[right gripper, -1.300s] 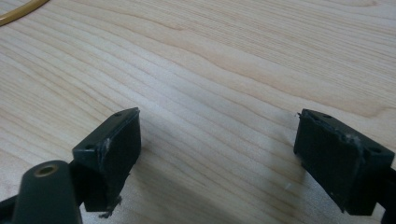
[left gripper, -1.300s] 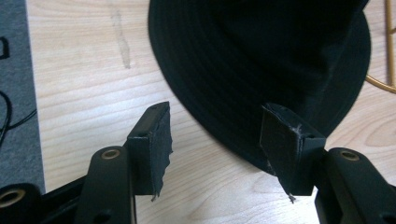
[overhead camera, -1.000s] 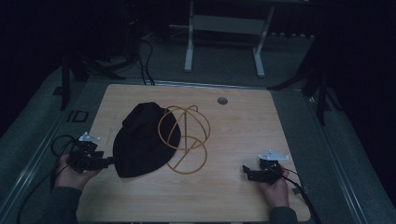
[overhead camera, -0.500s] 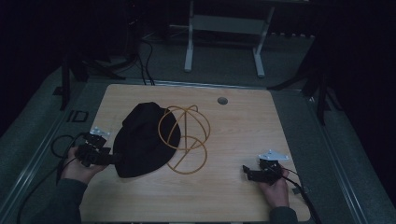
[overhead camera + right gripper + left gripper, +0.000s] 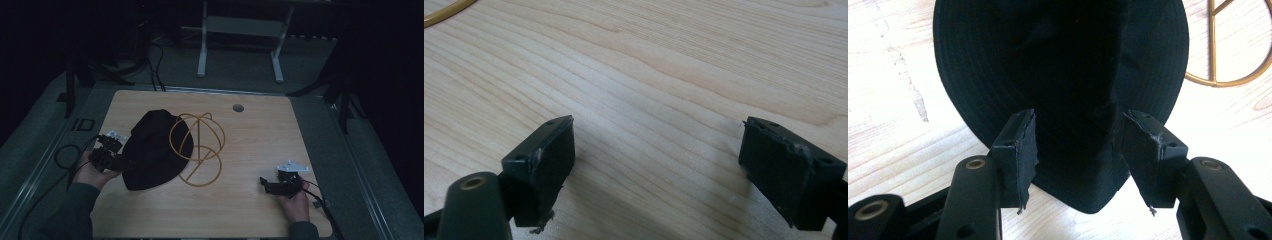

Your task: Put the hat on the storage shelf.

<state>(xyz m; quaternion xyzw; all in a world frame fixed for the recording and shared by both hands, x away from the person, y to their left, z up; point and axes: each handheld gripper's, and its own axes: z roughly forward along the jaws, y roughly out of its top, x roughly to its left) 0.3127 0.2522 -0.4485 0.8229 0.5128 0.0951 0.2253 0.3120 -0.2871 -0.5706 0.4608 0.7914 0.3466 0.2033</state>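
Observation:
A black brimmed hat (image 5: pixel 155 147) lies on the wooden table (image 5: pixel 260 140), its right side over a gold wire stand (image 5: pixel 200 150). My left gripper (image 5: pixel 125 162) is at the hat's left edge. In the left gripper view the hat (image 5: pixel 1058 60) has its brim tip between the two pads (image 5: pixel 1020 150), and my left gripper (image 5: pixel 1078 150) is open; its jaws have just been closing a little. The gold wire (image 5: pixel 1228 80) shows at upper right. My right gripper (image 5: pixel 265 184) rests near the front right corner. It stands open (image 5: pixel 656 155) over bare wood, with nothing between its fingers.
A round grommet hole (image 5: pixel 238 107) sits near the table's back edge. The left gripper's cable (image 5: pixel 65 155) loops off the table's left side. A white desk frame (image 5: pixel 202 45) stands on the floor behind. A bit of gold wire (image 5: pixel 444 15) shows far off in the right gripper view.
My left hand has moved right and slightly away from the person, bringing its jaws onto the hat's brim. The right hand, hat and wire stand have stayed put.

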